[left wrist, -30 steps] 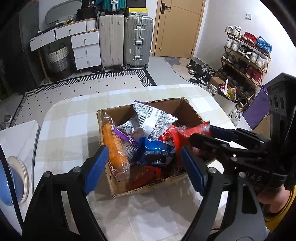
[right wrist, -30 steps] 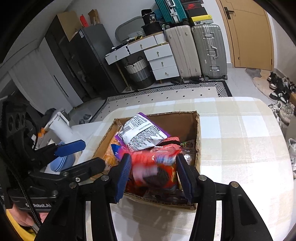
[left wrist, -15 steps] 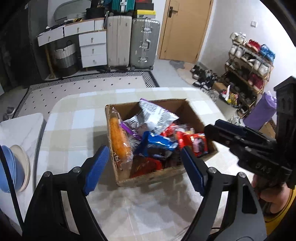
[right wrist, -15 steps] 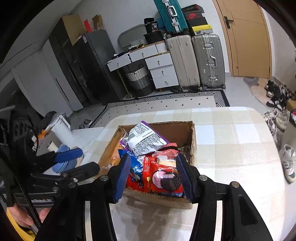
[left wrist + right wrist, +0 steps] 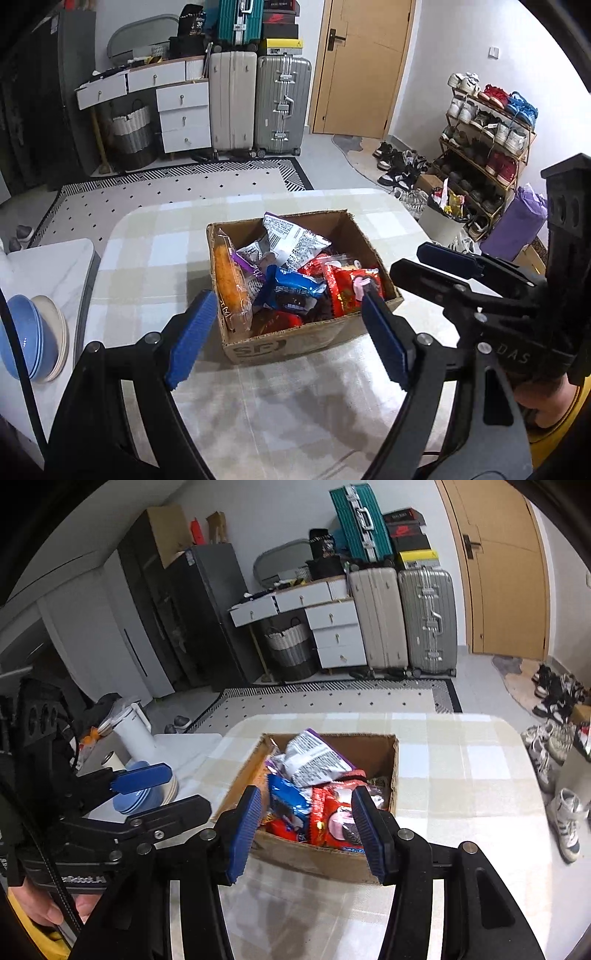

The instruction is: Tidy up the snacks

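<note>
Here the cardboard box [image 5: 295,332] stands on the checked tablecloth [image 5: 155,251], a little above the centre of the left wrist frame, and it is full of snack packets. An orange packet [image 5: 231,280] leans upright against the box's left wall. A white and purple bag [image 5: 291,236] lies toward the far side, a blue packet [image 5: 295,291] is in the middle, and a red cookie packet [image 5: 351,291] lies at the right side.

The left gripper [image 5: 288,332] is at the lower centre of its frame with the jaws wide apart, and nothing is between the blue pads; the box is seen only behind the gap. The right gripper [image 5: 306,827] is at the lower centre of the right wrist frame, with its jaws partly open and also empty, and the red cookie packet lies in the box beyond them.

At the left edge of the left wrist frame, stacked bowls [image 5: 26,332] rest on a white side table [image 5: 48,266].
</note>
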The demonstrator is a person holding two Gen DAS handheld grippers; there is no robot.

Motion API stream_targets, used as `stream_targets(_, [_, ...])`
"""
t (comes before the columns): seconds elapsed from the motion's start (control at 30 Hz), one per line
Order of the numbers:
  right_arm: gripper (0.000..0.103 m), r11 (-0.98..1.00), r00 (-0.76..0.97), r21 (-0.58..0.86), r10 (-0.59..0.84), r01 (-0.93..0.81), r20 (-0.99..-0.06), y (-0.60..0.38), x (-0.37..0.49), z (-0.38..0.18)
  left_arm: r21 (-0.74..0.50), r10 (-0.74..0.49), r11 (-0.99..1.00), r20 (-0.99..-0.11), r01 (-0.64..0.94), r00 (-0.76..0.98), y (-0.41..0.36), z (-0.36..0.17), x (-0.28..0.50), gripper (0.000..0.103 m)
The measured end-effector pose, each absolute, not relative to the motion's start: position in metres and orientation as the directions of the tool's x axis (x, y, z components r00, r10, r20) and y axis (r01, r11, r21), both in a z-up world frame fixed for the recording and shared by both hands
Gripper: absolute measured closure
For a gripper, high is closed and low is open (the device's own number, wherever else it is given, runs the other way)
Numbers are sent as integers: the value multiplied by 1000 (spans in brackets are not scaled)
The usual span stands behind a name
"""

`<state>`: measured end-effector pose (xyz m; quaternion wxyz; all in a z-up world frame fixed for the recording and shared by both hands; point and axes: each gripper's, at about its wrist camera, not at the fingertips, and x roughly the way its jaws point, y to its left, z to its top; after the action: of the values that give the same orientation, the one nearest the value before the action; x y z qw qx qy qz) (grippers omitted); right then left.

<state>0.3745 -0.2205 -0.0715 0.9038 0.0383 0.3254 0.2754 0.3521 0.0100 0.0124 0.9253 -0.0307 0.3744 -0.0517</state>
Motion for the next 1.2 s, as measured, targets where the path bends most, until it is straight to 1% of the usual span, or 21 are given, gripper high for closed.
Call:
stream_targets(0.1, [51,836,646,242,537,-492,-543,-221,358,-59,-88,-108,994,-675,65,730,10,26,336,24])
stream_targets(0.13, [48,834,656,234,540,-499,-527,-223,351,-53,-88,-104,994,-662,60,742,10,33,329,24])
stream_targets(0.17, [43,833,668,224,542,-505,-509,-224,342,-47,-89,-101,994,-648,56,755,11,40,320,23])
stream_targets(0.2, [40,833,684,211,543,-511,-486,-226,332,-40,-84,-91,995,-635,48,767,10,46,312,21])
stream_targets(0.23, [35,833,698,201,544,-515,-465,-228,322,-35,-78,-79,996,-620,40,781,10,52,302,20])
stream_targets(0.37, [29,821,728,177,565,-543,-387,-238,285,-16,-45,-45,999,-564,23,824,6,75,263,17])
stream_targets(0.43, [24,817,739,165,572,-553,-357,-242,266,-8,-36,-35,999,-538,19,842,3,85,244,10])
stream_targets(0.47, [21,815,744,158,576,-558,-340,-244,256,-4,-37,-37,999,-525,20,850,3,89,234,1])
stream_targets(0.53, [18,814,758,141,577,-563,-304,-249,234,2,-28,-19,1000,-484,6,875,2,99,211,1])
stream_targets(0.6, [16,817,774,116,573,-564,-270,-255,212,6,-26,-31,999,-457,21,889,1,107,189,1])
stream_targets(0.67, [9,826,795,90,560,-556,-234,-260,190,5,-23,-25,1000,-430,17,902,-1,113,167,1])
stream_targets(0.73, [5,838,815,59,543,-543,-202,-264,171,2,-33,-32,999,-404,20,914,0,115,146,1])
stream_targets(0.8, [4,847,831,24,527,-532,-176,-266,148,-5,-47,-25,999,-390,7,920,2,115,127,1])
stream_targets(0.87, [2,854,840,12,515,-521,-170,-267,135,-10,-75,-27,997,-391,-3,920,5,112,111,1])
stream_targets(0.97, [1,854,842,20,515,-519,-157,-270,116,-18,-121,-47,993,-379,1,924,12,105,88,1])
stream_targets(1.1, [1,851,843,9,522,-525,-132,-270,95,-23,-141,-25,989,-373,-30,928,19,94,58,1])
stream_targets(1.2, [1,855,849,-12,514,-519,-120,-270,80,-30,-125,5,991,-365,-54,931,23,83,39,1])
